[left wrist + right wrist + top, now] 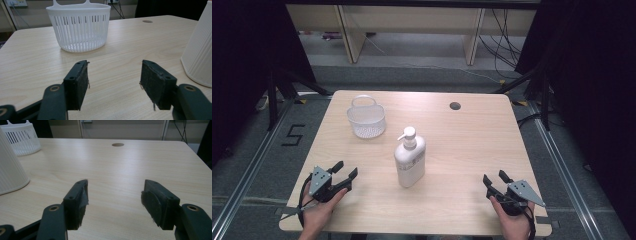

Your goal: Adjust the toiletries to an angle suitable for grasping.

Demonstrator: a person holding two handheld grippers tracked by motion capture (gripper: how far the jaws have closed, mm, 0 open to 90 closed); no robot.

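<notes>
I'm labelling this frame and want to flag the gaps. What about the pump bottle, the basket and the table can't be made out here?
- Pump bottle: label text too small in the high view; both gripper views cut it off at the frame edge, pump out of frame.
- Basket: its floor is hidden by its slatted wall in the left gripper view; its handle is cut off by the top edge.
- Table: its near edge is partly covered by the hands.

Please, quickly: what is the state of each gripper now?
Left gripper: open, holds nothing, above the light wooden table.
Right gripper: open, holds nothing.
</notes>
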